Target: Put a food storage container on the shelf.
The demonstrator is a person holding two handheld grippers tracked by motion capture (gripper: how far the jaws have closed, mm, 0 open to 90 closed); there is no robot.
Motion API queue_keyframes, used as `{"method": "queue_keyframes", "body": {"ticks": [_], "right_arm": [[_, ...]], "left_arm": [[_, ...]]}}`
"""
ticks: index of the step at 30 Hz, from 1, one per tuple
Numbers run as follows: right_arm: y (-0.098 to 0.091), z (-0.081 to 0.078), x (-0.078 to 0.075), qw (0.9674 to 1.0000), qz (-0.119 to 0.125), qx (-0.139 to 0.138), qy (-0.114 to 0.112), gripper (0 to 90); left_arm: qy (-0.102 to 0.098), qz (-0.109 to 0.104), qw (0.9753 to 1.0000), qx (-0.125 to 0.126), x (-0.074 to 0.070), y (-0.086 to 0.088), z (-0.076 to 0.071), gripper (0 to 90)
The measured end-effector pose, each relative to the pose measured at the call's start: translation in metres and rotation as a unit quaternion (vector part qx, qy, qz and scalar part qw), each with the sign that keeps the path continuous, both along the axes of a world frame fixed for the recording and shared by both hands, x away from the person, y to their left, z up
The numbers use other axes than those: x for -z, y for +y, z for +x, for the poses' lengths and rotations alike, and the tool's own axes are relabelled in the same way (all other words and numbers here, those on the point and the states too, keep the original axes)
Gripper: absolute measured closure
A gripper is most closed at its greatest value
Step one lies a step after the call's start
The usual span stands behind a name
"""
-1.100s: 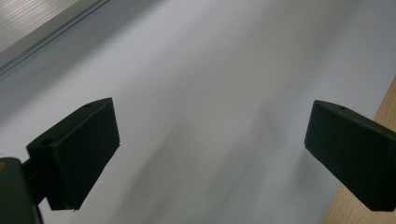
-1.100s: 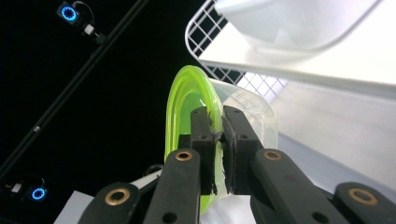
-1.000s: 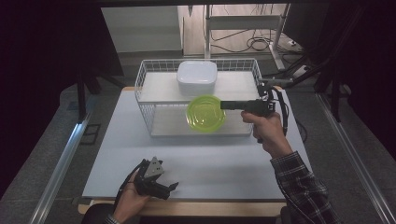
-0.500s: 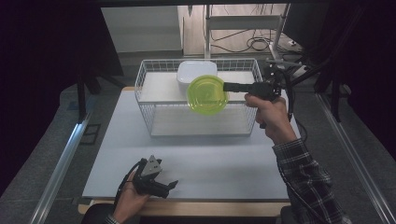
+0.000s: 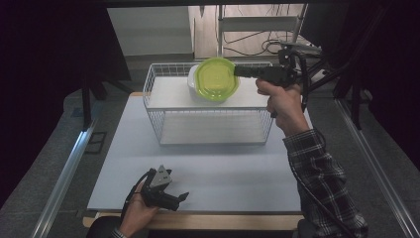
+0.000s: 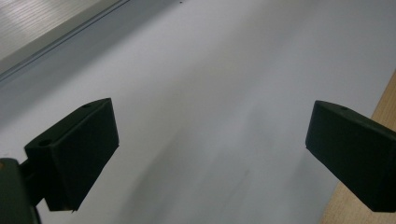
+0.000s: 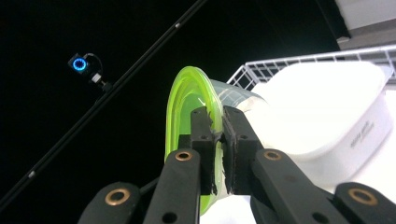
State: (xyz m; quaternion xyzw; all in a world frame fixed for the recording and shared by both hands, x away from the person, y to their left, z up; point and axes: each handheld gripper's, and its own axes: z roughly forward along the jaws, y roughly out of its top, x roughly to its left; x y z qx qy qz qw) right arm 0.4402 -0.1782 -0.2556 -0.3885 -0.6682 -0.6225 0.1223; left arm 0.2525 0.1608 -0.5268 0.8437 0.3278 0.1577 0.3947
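Half hidden behind green-lidded container (image 5: 216,79): white tub (image 5: 194,79) in wire basket (image 5: 163,119); container higher than before, rim pinched tight by right gripper (image 5: 238,71); left gripper (image 5: 182,197) wide open, empty, on table (image 5: 237,168).

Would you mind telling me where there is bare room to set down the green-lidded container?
The white mat is bare between the wire basket and the left gripper. The basket's near floor is bare too. Its far end is crowded: a white container sits there, with the green-lidded container held above it.
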Motion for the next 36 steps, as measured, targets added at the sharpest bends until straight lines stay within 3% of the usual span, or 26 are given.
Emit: {"method": "queue_keyframes", "body": {"ticks": [10,20,25,28,30,36], "right_arm": [[0.019,0.028,-0.006,0.9993,-0.003,0.036,0.005,84.0],[0.031,0.051,0.002,0.9978,0.001,0.061,0.027,83.9],[0.037,0.056,0.004,0.9968,-0.009,0.073,0.033,83.7],[0.04,0.058,0.001,0.9956,-0.025,0.084,0.032,82.3],[0.044,0.058,-0.002,0.993,-0.051,0.103,0.024,81.0],[0.051,0.061,-0.005,0.9859,-0.088,0.14,0.025,79.0]], "left_arm": [[0.002,0.003,1.0,0.005,0.0,0.0,0.0,2.2],[0.002,0.004,1.0,0.009,0.0,0.0,0.0,2.2],[0.002,0.005,0.9999,0.009,0.0,-0.001,-0.001,2.2],[0.003,0.005,0.9999,0.01,0.0,-0.001,0.0,2.3],[0.003,0.006,0.9999,0.011,0.001,-0.001,0.0,2.3],[0.005,0.007,0.9999,0.011,0.001,-0.002,-0.001,2.3]]}}
